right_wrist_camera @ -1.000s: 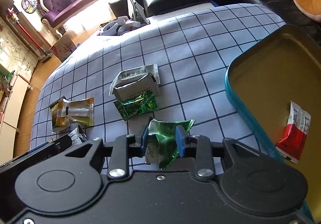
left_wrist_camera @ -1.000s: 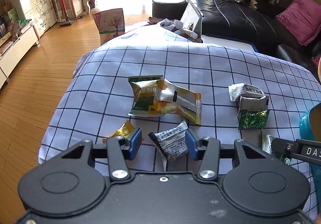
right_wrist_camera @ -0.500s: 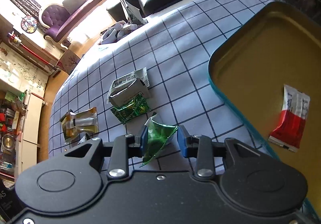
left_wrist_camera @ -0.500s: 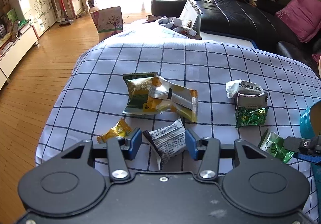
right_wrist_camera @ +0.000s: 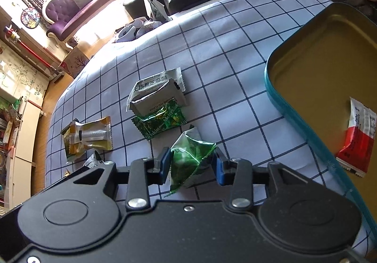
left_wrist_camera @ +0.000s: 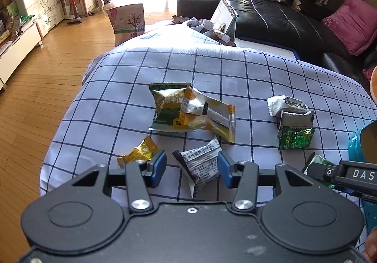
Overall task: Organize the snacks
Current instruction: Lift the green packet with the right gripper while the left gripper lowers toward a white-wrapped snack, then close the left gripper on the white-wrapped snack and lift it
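Note:
My left gripper [left_wrist_camera: 191, 168] is open around a silver-black snack packet [left_wrist_camera: 200, 164] that lies on the checked cloth, pads apart from it on both sides. A yellow candy [left_wrist_camera: 139, 152] lies just left of it. My right gripper [right_wrist_camera: 190, 167] stands wider than before around a crumpled green packet [right_wrist_camera: 190, 157]; I cannot tell whether the pads still grip it. A teal tin tray [right_wrist_camera: 294, 109] at the right holds a red-white packet [right_wrist_camera: 357, 135]. A green and a yellow-silver packet [left_wrist_camera: 188, 109] are piled mid-table. White and green packets [left_wrist_camera: 293, 121] lie to the right.
The checked cloth [left_wrist_camera: 117, 102] covers a rounded table whose left edge drops to a wooden floor. A black sofa [left_wrist_camera: 271, 20] stands behind. Small clutter and a standing calendar [left_wrist_camera: 223, 20] sit at the table's far edge.
The right gripper carried the green packet closer to the teal tray, and its jaws now stand wider around it. The left gripper stayed around the silver-black packet and shifted slightly.

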Demonstrator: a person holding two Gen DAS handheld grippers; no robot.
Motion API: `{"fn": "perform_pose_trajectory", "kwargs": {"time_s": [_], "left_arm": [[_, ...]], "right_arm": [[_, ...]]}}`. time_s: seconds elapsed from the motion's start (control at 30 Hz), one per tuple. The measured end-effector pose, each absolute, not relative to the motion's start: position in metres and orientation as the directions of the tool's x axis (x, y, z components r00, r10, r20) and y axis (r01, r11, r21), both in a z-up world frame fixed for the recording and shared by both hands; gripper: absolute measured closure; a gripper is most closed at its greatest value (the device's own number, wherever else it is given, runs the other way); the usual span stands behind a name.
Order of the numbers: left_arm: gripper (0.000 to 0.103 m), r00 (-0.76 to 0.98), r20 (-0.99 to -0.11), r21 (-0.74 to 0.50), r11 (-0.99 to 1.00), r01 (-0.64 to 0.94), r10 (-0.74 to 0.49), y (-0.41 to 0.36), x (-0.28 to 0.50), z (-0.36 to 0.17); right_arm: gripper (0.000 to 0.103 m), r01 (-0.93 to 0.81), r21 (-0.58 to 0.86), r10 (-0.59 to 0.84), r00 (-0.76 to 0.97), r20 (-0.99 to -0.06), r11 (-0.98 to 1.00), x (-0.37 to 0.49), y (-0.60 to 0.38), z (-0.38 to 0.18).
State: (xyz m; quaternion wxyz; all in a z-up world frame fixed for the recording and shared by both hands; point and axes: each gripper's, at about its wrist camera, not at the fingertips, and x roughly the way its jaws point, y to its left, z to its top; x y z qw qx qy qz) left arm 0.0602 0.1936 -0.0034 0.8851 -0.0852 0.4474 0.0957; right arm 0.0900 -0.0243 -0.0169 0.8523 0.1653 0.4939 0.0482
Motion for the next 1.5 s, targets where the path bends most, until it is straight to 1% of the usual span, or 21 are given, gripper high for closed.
{"fn": "perform_pose_trajectory", "kwargs": {"time_s": [0.27,0.4,0.57,0.87,1.0,1.33,1.37,1.4,1.5], "left_arm": [[0.053,0.600,-0.799,-0.101,0.973,-0.208,0.045,0.196,0.057,-0.002],[0.053,0.619,-0.784,-0.111,0.968,-0.223,0.053,0.199,0.055,-0.001],[0.050,0.636,-0.771,-0.150,0.959,-0.241,0.040,0.201,0.058,-0.001],[0.049,0.595,-0.798,-0.070,0.966,-0.249,0.096,0.187,0.076,-0.019],[0.050,0.580,-0.807,-0.063,0.962,-0.265,0.106,0.187,0.082,-0.023],[0.056,0.600,-0.789,-0.045,0.960,-0.276,0.135,0.180,0.078,-0.015],[0.075,0.608,-0.784,-0.050,0.963,-0.266,0.127,0.178,0.076,-0.013],[0.078,0.611,-0.782,-0.050,0.965,-0.259,0.124,0.176,0.075,-0.010],[0.077,0.603,-0.790,-0.040,0.971,-0.235,0.113,0.172,0.074,-0.010]], "right_arm": [[0.055,0.037,0.205,0.153,0.541,-0.827,0.978,0.086,0.000,-0.013],[0.056,0.024,0.241,0.187,0.558,-0.809,0.970,0.083,0.001,-0.009],[0.056,0.019,0.244,0.184,0.601,-0.778,0.970,0.078,0.002,-0.002],[0.056,0.014,0.251,0.190,0.615,-0.765,0.968,0.076,0.001,0.002],[0.056,0.017,0.246,0.184,0.614,-0.767,0.969,0.075,0.001,0.002],[0.056,0.044,0.252,0.172,0.618,-0.767,0.967,0.073,-0.011,0.007],[0.056,0.047,0.254,0.172,0.620,-0.766,0.966,0.073,-0.013,0.008],[0.056,0.049,0.255,0.170,0.621,-0.765,0.966,0.072,-0.015,0.009],[0.056,0.055,0.259,0.171,0.618,-0.768,0.964,0.073,-0.021,0.009]]}}
